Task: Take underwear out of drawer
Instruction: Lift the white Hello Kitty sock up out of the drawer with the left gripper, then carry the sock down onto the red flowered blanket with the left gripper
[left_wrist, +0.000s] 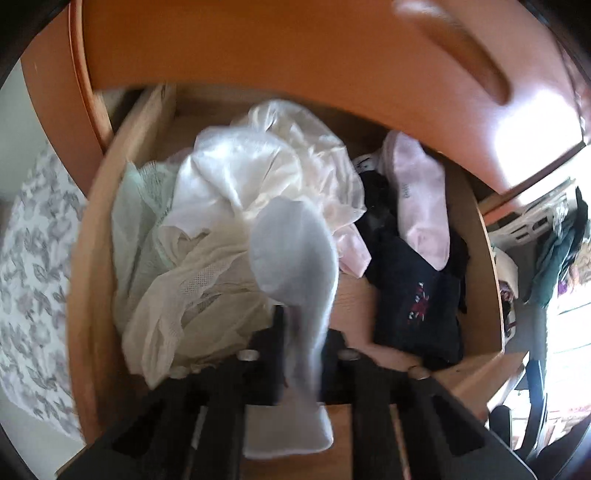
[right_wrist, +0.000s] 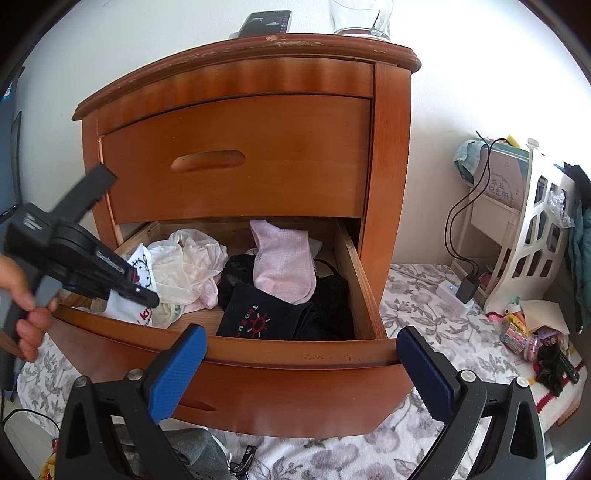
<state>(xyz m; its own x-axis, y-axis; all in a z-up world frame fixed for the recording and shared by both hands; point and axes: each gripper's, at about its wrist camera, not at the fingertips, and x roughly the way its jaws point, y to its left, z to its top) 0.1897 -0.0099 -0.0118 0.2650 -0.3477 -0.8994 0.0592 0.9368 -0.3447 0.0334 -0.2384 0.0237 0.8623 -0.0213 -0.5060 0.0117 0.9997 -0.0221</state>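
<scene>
We have the drawer (right_wrist: 364, 291) pulled open under the bedside cabinet (right_wrist: 236, 155), and nothing has cleared its front board yet, so the job is only begun. On the left, our left gripper (left_wrist: 306, 332) points steeply down into the drawer's left half, its jaws pinched nearly together on a white garment (left_wrist: 295, 240). From the other side that piece (right_wrist: 142, 275) shows a red-and-black cartoon print and hangs from the black fingertips just above the heap, still inside the drawer. It looks like thin, soft knit that droops in one long fold, so we judge it will lift easily but may snag its neighbours.

Just beside it lies the crumpled pile of cream and pale green fabric (left_wrist: 177, 236), sheer and partly mesh, then a pink sock (right_wrist: 282, 258) resting on dark folded clothes (right_wrist: 266, 317) in the right half. Which of these are underwear we cannot tell for certain.

Farther right, our right gripper (right_wrist: 301, 373) hovers before the drawer front with its blue pads wide apart and nothing between them.

What remains: raise the pinched piece clear and carry it out.
</scene>
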